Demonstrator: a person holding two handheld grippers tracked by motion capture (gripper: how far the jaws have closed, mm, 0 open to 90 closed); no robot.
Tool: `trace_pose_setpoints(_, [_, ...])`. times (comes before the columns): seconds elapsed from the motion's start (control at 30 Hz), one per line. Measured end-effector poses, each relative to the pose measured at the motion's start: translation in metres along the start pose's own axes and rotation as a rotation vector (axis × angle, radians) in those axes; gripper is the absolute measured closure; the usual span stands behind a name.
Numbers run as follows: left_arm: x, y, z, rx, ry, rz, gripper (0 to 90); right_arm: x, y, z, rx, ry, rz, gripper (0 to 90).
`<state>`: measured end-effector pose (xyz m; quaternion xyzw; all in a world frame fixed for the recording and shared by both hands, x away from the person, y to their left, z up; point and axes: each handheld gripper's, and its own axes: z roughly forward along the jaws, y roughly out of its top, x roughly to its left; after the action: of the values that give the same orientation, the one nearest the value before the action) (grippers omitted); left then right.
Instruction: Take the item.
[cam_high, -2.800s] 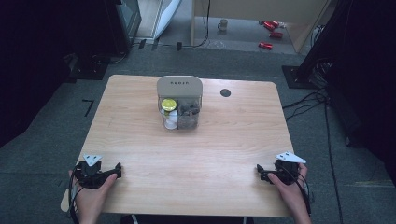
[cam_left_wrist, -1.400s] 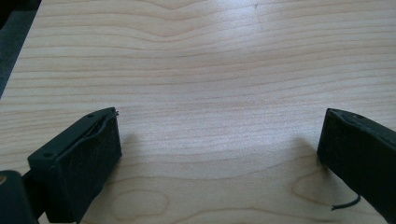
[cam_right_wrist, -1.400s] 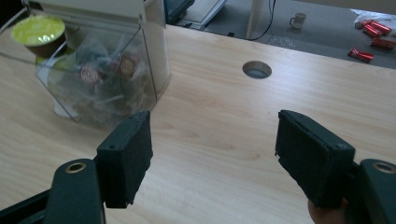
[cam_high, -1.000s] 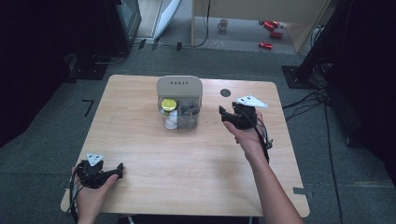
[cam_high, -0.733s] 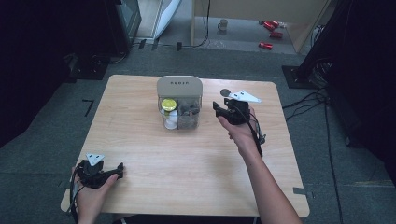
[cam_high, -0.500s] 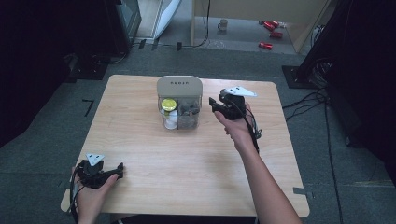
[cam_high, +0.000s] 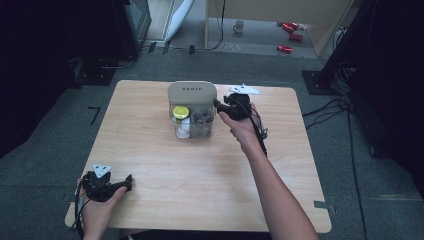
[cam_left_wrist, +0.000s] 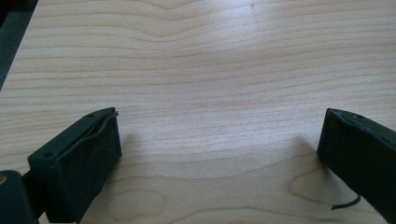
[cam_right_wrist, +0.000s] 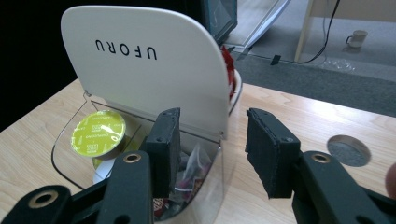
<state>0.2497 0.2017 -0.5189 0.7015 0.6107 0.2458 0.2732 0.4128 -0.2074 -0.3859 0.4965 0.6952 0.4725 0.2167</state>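
A clear storage bin (cam_high: 192, 125) with a raised beige lid (cam_high: 192, 93) marked UFORU stands at the back middle of the table. A yellow-green capsule (cam_right_wrist: 98, 133) lies in its left part and dark packets (cam_right_wrist: 191, 172) in its right part. My right gripper (cam_high: 220, 106) is at the bin's right side. Its jaws have just been closing; in the right gripper view, the right gripper (cam_right_wrist: 212, 149) straddles the bin's clear right wall (cam_right_wrist: 218, 168) below the lid's edge, with no pad visibly pressing. My left gripper (cam_high: 127, 183) rests open at the front left, and the left gripper (cam_left_wrist: 217, 158) has bare wood between its jaws.
The wooden table (cam_high: 200, 175) has a round cable grommet (cam_right_wrist: 349, 150) just right of the bin. A cable (cam_high: 260, 131) trails from the right gripper along the forearm. Dark floor surrounds the table, with cables (cam_high: 330, 107) at the right.
The right hand has moved left across the back of the table up to the bin's right side, and its jaws have narrowed. The left gripper has stayed put.
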Motion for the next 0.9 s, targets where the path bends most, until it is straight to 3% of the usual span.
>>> trace_pose_setpoints(0.27, [0.0,0.001,0.0,0.002,-0.004,0.004,0.0,-0.003,0.004,0.024,0.023,0.021,0.056,53.8])
trace_pose_setpoints(0.37, [0.0,0.001,0.0,0.002,-0.004,0.004,0.0,-0.004,0.006,0.028,0.01,0.022,0.054,52.9])
trace_pose_setpoints(0.53, [0.0,0.0,0.0,0.001,-0.005,0.004,0.0,-0.003,0.01,0.031,0.014,0.063,0.049,51.7])
trace_pose_setpoints(0.6, [0.0,0.0,0.0,0.0,-0.005,0.007,0.0,-0.002,0.011,0.031,0.023,0.057,0.022,52.8])
trace_pose_setpoints(0.9, [-0.001,0.0,0.0,0.0,-0.005,0.007,0.0,-0.003,0.006,0.024,0.016,0.073,0.026,53.6])
